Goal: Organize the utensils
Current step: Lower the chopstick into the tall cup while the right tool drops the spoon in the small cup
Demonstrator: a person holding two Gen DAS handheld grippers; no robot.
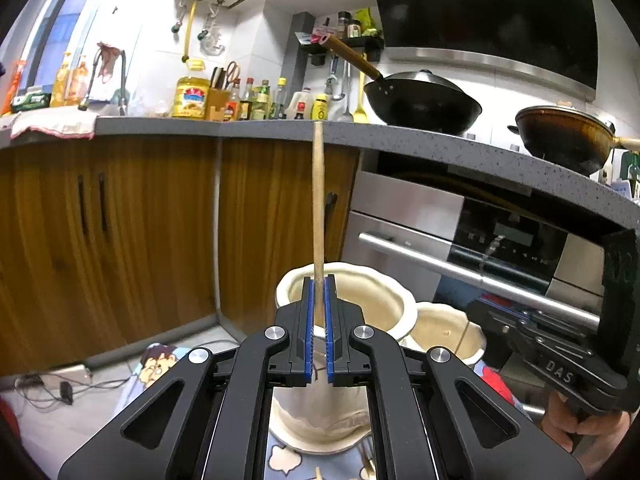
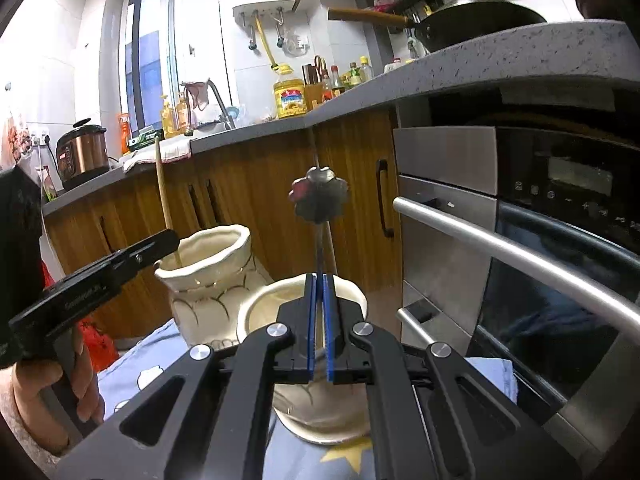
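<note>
Wooden cabinets (image 1: 120,232) fill our backdrop; mid-frame, two cream jars (image 1: 348,308) stand fragile. Our left gripper (image 1: 319,312) clenches a stiff, light chopstick (image 1: 318,200) low above one; our right gripper (image 2: 320,312) clamps a flower-topped stick's (image 2: 320,196) stem.

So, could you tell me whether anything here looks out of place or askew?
Nothing stands out: both cream jars stand upright, the left gripper holds a wooden stick and the right gripper a flower-topped utensil.
</note>
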